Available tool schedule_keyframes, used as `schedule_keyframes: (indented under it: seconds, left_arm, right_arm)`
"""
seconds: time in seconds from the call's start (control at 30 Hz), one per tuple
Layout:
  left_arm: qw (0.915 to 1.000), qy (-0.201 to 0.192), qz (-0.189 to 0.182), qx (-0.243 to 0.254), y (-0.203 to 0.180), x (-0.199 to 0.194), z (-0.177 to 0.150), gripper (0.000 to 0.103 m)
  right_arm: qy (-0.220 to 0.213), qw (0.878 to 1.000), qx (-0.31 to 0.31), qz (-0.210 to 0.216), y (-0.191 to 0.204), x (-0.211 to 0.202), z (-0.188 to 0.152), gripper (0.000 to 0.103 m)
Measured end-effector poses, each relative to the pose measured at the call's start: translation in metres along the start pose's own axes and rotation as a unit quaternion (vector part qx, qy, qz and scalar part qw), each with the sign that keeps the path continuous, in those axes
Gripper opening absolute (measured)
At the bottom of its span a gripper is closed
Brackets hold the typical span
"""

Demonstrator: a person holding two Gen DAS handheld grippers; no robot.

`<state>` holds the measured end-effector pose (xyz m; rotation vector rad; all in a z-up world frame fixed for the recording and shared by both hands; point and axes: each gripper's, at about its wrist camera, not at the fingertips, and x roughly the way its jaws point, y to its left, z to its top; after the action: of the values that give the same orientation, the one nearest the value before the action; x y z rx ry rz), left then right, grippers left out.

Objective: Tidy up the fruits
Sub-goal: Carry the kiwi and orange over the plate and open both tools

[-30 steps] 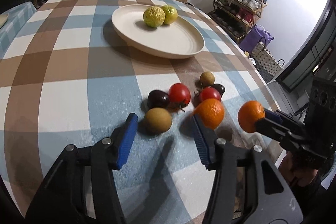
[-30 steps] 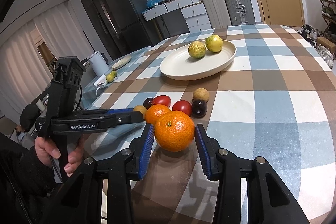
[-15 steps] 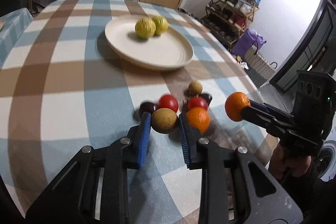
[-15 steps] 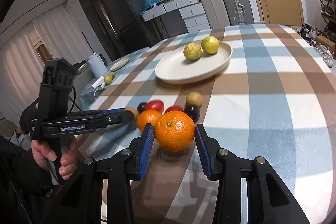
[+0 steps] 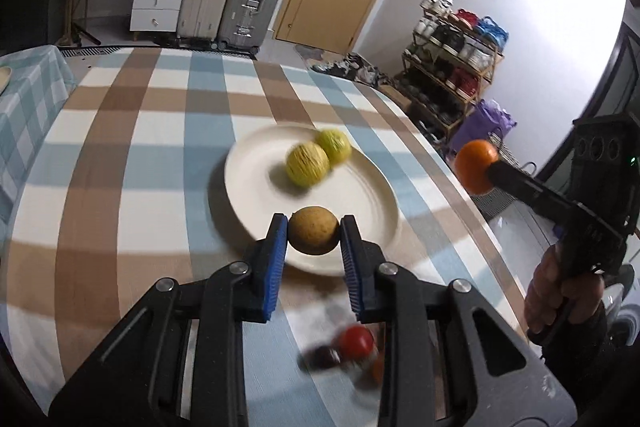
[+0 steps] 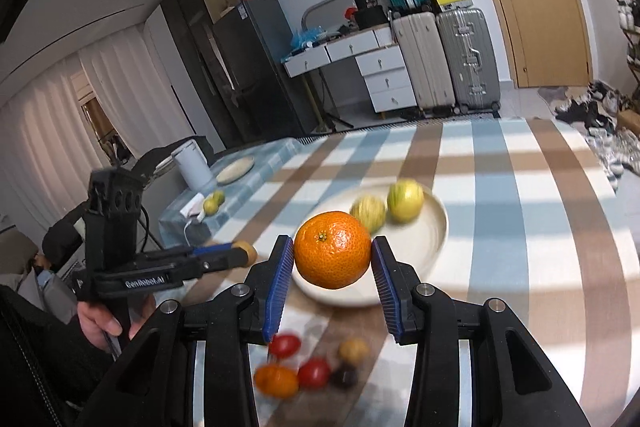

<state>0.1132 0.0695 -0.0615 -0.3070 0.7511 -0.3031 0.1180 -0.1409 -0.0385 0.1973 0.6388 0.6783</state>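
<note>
Left tool (image 5: 313, 235) clamped on a brown kiwi-like fruit (image 5: 314, 230), held in the air above the near rim of the cream plate (image 5: 256, 195). Its jaws shut on the fruit within the last second. Two yellow-green fruits (image 5: 307, 163) already on the plate. Right tool (image 6: 332, 259) grips an orange (image 6: 333, 249), also airborne, plate just beyond. Left on the tabletop (image 6: 520, 227): tomatoes (image 6: 314, 371), second orange (image 6: 276, 381), dark plum (image 6: 343, 375), small brown fruit (image 6: 353, 349). Judging roughly a third done. Nothing blocks the plate; both tools converge there, so watch for a clash.
</note>
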Motion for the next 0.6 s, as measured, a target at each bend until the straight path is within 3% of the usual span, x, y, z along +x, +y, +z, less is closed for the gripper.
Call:
schedule_keyframes:
  seconds: [0.27, 0.6]
  left_arm:
    - [0.9998, 0.011, 0.008, -0.013, 0.022, 0.056, 0.044, 0.024]
    - [0.9992, 0.04, 0.006, -0.001, 0.036, 0.121, 0.072, 0.024]
  right_arm:
    - [0.019, 1.0, -0.016, 0.005, -0.016, 0.061, 0.057, 0.041]
    - [0.079, 0.997, -0.013, 0.001, -0.043, 0.138, 0.086, 0.041]
